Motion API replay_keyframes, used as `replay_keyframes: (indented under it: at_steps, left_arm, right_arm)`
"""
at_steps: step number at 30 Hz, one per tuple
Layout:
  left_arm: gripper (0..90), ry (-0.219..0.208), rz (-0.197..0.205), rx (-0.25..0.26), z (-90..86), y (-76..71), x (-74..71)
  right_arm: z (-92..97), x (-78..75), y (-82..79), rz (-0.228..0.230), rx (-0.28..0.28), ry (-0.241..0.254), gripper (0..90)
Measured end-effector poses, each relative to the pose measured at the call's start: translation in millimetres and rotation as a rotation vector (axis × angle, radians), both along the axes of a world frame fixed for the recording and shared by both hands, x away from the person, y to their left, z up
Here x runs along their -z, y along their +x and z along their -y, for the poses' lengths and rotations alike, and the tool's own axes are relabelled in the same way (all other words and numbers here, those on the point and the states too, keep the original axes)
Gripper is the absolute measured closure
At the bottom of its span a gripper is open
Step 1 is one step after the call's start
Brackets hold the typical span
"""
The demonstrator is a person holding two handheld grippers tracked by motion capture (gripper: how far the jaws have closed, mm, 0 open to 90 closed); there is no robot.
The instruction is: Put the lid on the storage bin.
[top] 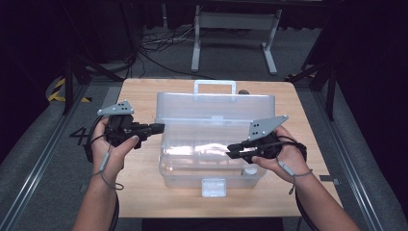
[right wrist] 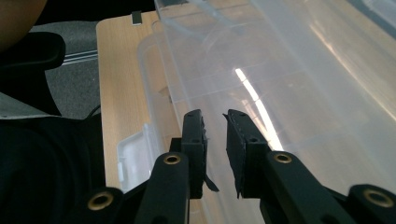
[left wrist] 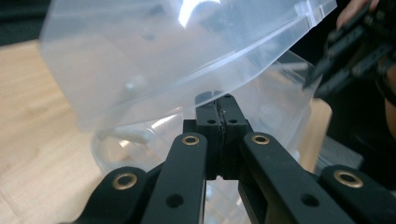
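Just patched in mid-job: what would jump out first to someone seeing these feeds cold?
The big clear plastic storage box in the middle of the wooden table, its lid raised toward the far side with the white handle on top. The left tool is clamped shut on the lid's left edge, holding it up. The right tool sits at the box's right side, jaws slightly apart with nothing between them.

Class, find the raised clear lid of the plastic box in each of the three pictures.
High view: lid stands open at centre, behind the tray.
Left gripper view: lid fills the top, above the shut left tongs.
Right gripper view: lid at upper right.
Shared landmark: wooden table.
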State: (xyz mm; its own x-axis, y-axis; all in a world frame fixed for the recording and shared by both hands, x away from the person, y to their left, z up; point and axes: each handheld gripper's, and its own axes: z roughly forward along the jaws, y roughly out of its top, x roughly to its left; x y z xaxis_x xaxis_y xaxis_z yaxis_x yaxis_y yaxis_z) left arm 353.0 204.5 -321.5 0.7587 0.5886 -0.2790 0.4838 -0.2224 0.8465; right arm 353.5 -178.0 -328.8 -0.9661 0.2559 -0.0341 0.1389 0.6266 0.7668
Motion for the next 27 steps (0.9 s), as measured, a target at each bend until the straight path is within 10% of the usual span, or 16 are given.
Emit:
replay_keyframes:
  at_steps: [27]
  left_arm:
    - [89.9,0.051,-0.002,0.022,1.7,-5.3,-0.1]
  right_arm:
    - [48.2,-8.4,-7.0,0.012,0.13,0.131,90.0]
